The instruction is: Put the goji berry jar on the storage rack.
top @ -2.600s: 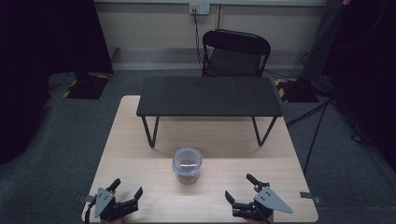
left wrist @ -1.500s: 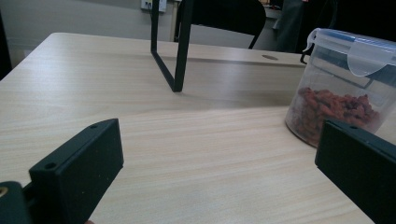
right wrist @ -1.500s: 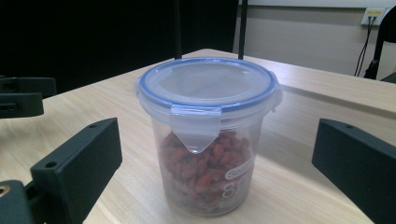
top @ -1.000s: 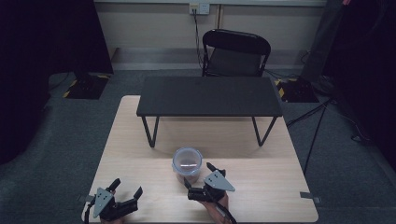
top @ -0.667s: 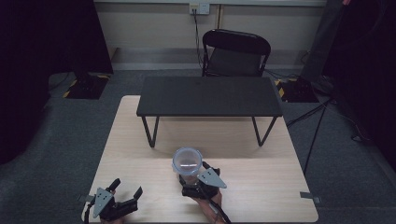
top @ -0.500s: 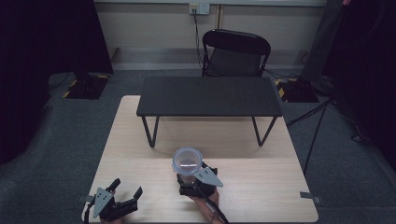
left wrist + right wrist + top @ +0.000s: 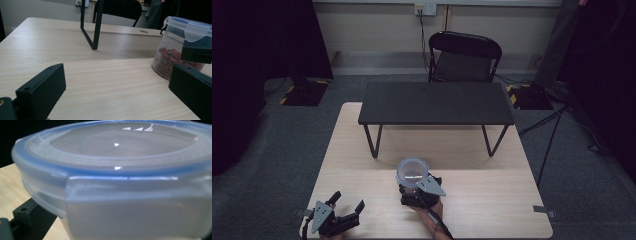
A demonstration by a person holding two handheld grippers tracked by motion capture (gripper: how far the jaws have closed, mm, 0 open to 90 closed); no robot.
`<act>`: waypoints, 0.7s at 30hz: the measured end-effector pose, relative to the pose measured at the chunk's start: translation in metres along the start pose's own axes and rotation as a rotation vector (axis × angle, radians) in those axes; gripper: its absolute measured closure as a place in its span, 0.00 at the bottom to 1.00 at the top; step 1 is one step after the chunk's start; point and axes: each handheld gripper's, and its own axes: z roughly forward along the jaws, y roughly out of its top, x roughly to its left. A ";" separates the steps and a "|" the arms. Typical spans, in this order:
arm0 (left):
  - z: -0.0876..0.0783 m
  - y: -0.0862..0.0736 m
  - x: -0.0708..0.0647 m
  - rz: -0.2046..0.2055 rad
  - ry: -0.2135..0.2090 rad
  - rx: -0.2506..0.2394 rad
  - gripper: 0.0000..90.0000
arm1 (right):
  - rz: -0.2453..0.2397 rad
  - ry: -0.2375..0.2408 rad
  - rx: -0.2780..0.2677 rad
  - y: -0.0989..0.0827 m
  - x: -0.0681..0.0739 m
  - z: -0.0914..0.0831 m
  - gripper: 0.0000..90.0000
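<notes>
Right gripper (image 7: pixel 414 186) has reached the upright container (image 7: pixel 413 173).

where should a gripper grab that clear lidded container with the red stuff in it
Take the container by its round clear wall below the lid rim, jaws on opposite sides, coming in level from the person's side. It stands upright on the wooden table, the lid overhangs, and a clip flap hangs down, so a grip under the rim probably seats best. The right gripper is already there.

black bench (image 7: pixel 436 102) on wooden table (image 7: pixel 362 165) | folding chair (image 7: pixel 464 57) behind | wall socket (image 7: pixel 425 8)
</notes>
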 end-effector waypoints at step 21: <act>0.000 0.000 0.000 -0.001 -0.001 0.000 0.00 | -0.008 -0.002 0.053 0.010 0.001 0.015 0.00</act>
